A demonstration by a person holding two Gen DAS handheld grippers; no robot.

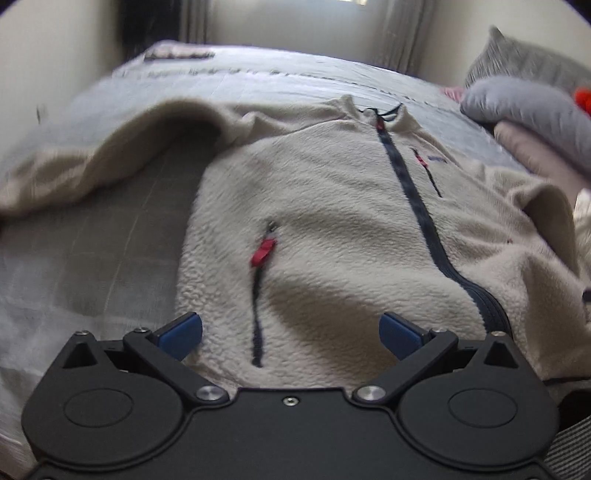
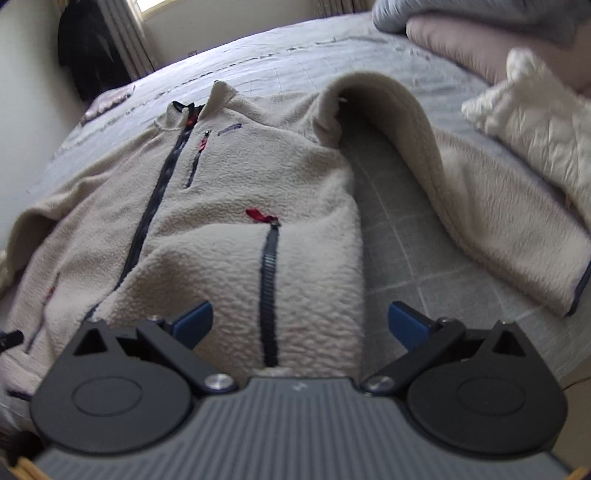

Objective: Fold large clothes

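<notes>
A cream fleece jacket point(image 1: 332, 206) lies front up on the bed, with a dark centre zip, dark pocket zips and red pull tabs. One sleeve arches out to the left in the left wrist view point(image 1: 85, 158); the other arches out to the right in the right wrist view point(image 2: 480, 192). My left gripper point(image 1: 290, 334) is open and empty over the jacket's hem by a pocket zip. My right gripper point(image 2: 301, 325) is open and empty over the hem point(image 2: 314, 332) by the other pocket zip. The jacket also shows in the right wrist view point(image 2: 229, 192).
The bed has a grey checked cover point(image 1: 103, 258). Grey and pink pillows point(image 1: 535, 110) lie at the right. A white quilted garment point(image 2: 535, 122) lies beside the right sleeve. A wall and curtains point(image 1: 399, 33) stand beyond the bed.
</notes>
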